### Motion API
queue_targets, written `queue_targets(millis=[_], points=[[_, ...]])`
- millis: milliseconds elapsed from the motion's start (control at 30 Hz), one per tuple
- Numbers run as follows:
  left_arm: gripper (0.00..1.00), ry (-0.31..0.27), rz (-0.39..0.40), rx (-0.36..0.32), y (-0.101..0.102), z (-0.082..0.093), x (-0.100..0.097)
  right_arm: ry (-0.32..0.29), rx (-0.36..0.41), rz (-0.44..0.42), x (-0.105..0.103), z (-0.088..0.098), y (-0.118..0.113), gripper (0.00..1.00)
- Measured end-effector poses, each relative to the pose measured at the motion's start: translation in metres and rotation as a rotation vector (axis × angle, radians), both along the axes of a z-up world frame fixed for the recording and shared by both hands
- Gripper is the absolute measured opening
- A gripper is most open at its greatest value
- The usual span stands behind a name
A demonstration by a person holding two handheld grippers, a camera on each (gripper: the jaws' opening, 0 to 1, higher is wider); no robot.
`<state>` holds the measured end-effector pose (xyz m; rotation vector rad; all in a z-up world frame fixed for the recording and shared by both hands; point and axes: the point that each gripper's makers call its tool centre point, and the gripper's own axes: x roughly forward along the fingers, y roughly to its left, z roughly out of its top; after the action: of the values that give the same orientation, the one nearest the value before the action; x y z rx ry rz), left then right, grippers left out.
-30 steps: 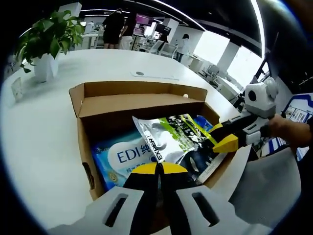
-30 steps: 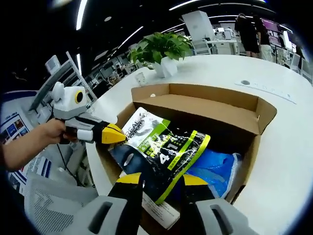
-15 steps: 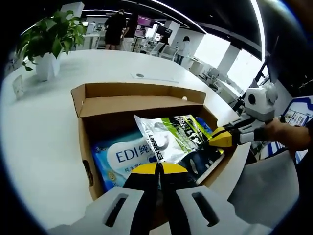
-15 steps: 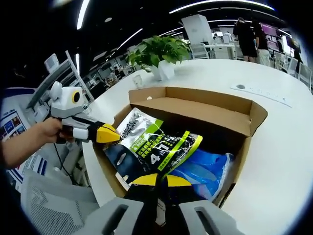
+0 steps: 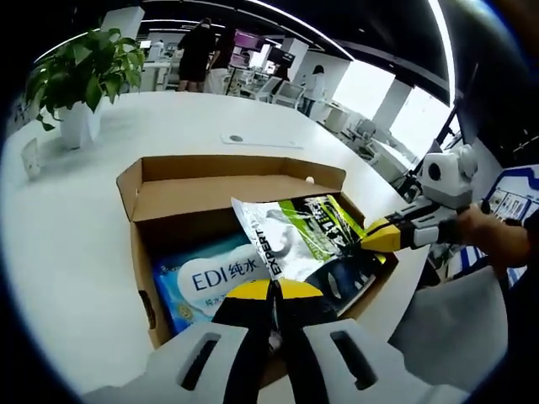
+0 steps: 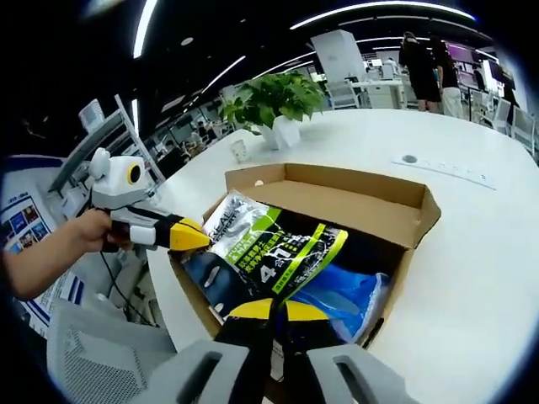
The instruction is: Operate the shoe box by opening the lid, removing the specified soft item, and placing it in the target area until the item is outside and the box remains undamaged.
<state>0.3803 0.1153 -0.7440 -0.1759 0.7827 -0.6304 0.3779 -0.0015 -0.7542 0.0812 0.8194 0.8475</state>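
Both tongs pinch the bag over the open box.
The green and black bag [image 5: 299,244] tilts above the shoe box [image 5: 168,189] on the white desk [image 5: 67,227]; left tongs [image 5: 271,290] and right tongs [image 6: 274,310] are pressed together on its two ends.

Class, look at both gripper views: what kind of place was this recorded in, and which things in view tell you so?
Most likely an open-plan office or shared workspace. A cardboard box sits on a large white table with a potted plant, and behind it stand rows of desks and chairs with people standing among them under long ceiling strip lights.
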Motion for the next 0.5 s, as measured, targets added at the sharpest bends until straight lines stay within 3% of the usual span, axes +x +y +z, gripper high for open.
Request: queue_targets(millis=[500], points=[[0.00, 0.002, -0.053, 0.004, -0.027, 0.012, -0.004, -0.025, -0.018, -0.034, -0.003, 0.019, -0.027, 0.00]])
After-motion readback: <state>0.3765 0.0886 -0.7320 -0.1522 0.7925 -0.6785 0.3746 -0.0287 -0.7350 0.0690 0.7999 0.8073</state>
